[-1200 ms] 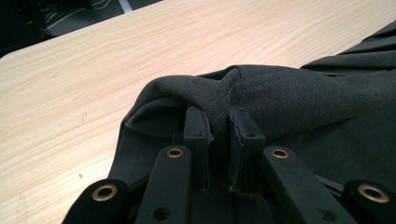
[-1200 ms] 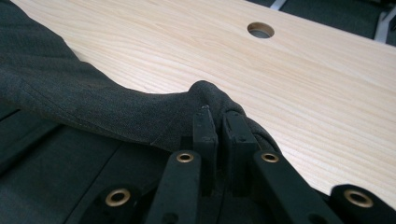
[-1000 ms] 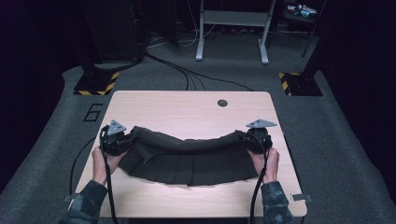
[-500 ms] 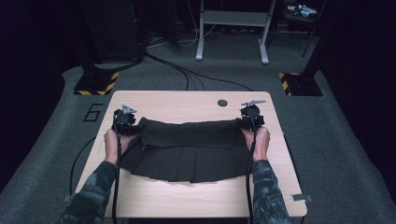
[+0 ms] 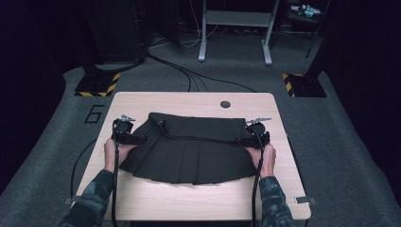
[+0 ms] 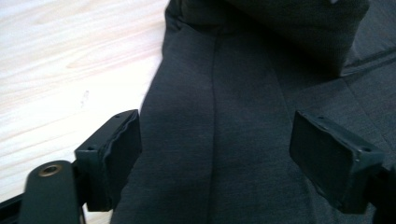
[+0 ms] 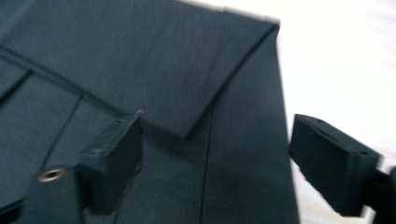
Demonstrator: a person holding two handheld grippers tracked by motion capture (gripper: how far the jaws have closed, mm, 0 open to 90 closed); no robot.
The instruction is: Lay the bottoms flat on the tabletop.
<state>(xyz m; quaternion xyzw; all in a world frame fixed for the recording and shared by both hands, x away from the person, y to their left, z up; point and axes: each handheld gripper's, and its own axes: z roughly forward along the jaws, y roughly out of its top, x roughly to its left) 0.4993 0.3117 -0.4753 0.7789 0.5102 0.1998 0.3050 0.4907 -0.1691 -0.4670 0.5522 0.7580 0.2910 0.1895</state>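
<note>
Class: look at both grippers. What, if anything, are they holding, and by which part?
Nothing. Both the left gripper and right gripper have just opened over the skirt, its cloth lying loose between them.

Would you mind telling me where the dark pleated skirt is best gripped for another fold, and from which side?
I would take the skirt by its two hem corners at the near edge, coming from the person's side. The folded-over waistband lies flat at the far edge, and the pleats fan out towards the near hem, so those corners are free to pinch.

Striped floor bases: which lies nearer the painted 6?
The left base, just beyond the 6 on the carpet; the other base sits past the table's right corner.
</note>
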